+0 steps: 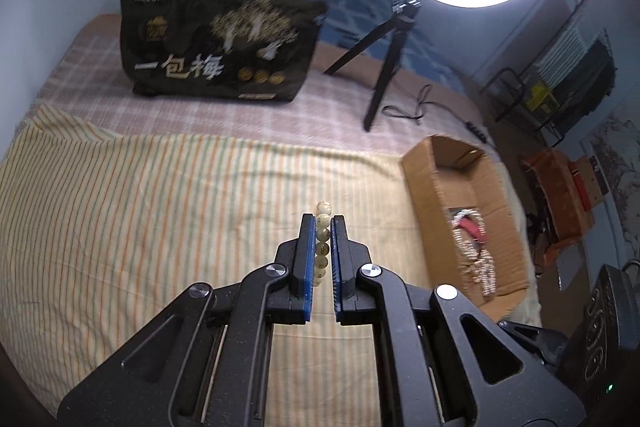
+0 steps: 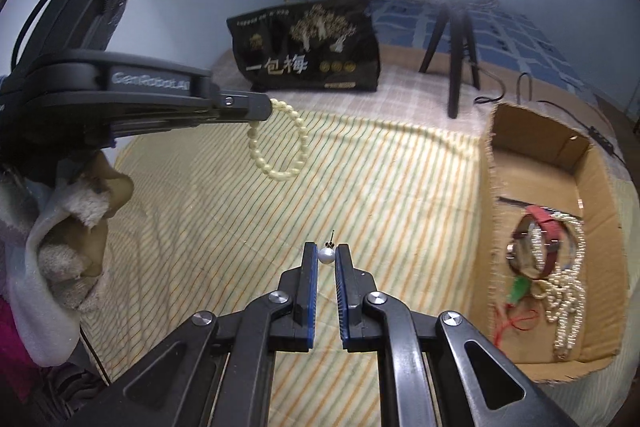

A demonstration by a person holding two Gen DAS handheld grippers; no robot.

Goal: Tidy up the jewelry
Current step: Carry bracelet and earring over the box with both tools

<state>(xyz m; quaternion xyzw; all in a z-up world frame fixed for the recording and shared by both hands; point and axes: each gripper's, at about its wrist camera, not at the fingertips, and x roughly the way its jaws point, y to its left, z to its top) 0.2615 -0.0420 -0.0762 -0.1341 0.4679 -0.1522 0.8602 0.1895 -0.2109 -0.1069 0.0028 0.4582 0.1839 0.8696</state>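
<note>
Right wrist view shows our right gripper (image 2: 327, 254) clamped on a pearl earring (image 2: 325, 255) above the bed's middle, our left gripper (image 1: 323, 227) pinching a bead bracelet (image 2: 280, 143). We judge this the carrying step: next, both go over the cardboard box (image 2: 592, 163) at the bed's right edge, then let go.

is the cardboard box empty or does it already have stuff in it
Not empty: the cardboard box is open-topped and holds a red watch and pearl strands.
</note>
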